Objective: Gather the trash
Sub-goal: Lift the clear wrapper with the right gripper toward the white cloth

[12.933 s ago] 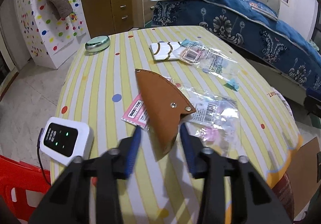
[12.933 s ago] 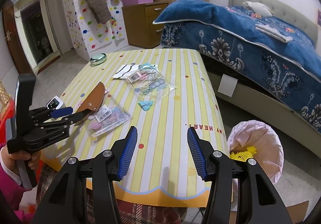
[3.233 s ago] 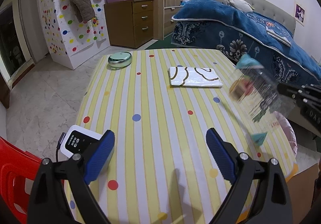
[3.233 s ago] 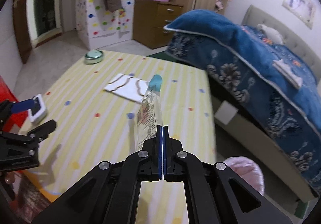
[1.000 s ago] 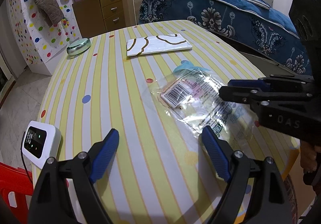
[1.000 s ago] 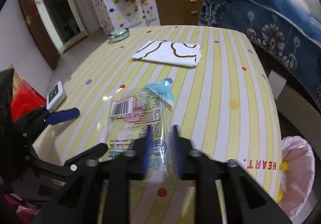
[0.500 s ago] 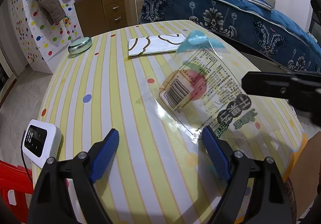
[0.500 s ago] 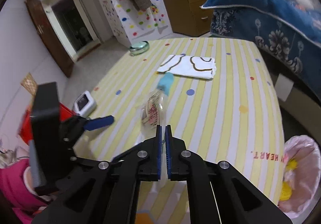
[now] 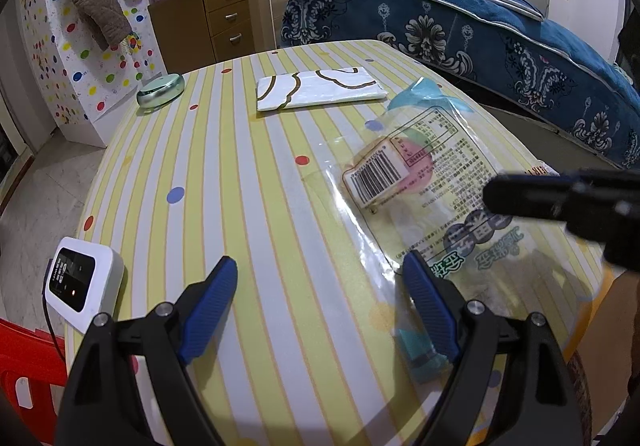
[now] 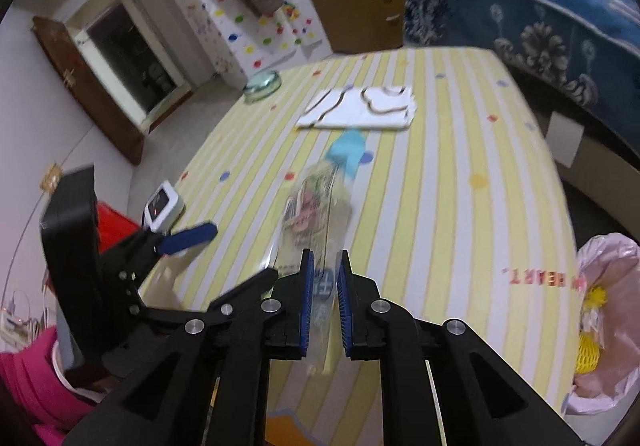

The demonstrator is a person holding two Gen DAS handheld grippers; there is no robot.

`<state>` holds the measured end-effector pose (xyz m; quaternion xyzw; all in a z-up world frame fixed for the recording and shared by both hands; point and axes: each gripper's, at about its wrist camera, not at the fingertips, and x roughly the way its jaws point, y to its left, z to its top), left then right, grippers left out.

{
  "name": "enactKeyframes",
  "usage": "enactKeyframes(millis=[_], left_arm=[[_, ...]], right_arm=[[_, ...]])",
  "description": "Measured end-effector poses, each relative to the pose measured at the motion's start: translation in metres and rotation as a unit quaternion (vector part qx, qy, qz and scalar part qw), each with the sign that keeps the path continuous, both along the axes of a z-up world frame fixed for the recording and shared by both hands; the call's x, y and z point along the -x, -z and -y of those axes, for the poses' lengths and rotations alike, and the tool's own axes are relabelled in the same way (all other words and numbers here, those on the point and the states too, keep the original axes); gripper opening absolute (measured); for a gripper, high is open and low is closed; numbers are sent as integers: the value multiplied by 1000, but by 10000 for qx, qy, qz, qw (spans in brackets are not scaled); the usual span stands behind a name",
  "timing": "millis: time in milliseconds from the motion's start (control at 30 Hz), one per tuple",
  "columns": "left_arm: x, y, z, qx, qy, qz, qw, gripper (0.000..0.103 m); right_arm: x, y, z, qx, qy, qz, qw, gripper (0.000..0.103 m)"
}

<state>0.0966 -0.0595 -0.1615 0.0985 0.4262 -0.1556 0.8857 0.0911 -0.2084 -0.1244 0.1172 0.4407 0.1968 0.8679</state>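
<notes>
A clear plastic wrapper (image 9: 424, 182) with a barcode label and a blue end hangs over the yellow striped table (image 9: 248, 174). In the right wrist view the wrapper (image 10: 316, 214) stands edge-on between the blue pads of my right gripper (image 10: 323, 286), whose jaws have a narrow gap with the wrapper's near end in it. The right gripper also shows as a black bar in the left wrist view (image 9: 560, 198). My left gripper (image 9: 320, 302) is open and empty above the table's near edge. A pink trash bag (image 10: 600, 310) with yellow trash stands on the floor at the right.
A folded white cloth (image 9: 320, 90), a round green tin (image 9: 160, 96) and a small white device (image 9: 80, 282) lie on the table. A red chair (image 9: 24, 366) is at the near left. A bed with a blue cover (image 9: 480, 30) is behind the table.
The right gripper's jaws have parted a little since half a second ago, when they were pressed together on the wrapper. The wrapper has tilted and sits lower. The left gripper has hardly moved.
</notes>
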Motion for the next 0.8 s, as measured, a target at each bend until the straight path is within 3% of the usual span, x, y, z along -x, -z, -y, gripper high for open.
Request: enactKeyframes(millis=[100, 233, 400, 533, 700, 800], left_arm=[[0, 0, 0, -7, -15, -6, 10000, 82], [-3, -3, -1, -17, -65, -132, 9999, 83], [-13, -17, -10, -60, -221, 61, 9997, 83], [-35, -26, -15, -84, -384, 181, 9991, 83], [-53, -37, -15, -150, -464, 338, 9982, 83], [-57, -42, -19, -167, -510, 410, 9977, 83]], right_arm=[[0, -4, 1, -123, 11, 36, 9999, 5], [3, -12, -8, 170, 60, 240, 9996, 3], [1, -38, 14, 802, 810, 813, 9902, 2], [-13, -48, 40, 840, 1355, 1053, 9816, 2], [-53, -37, 55, 927, 1586, 977, 9781, 2], [-86, -22, 53, 1106, 1552, 704, 9791, 2]])
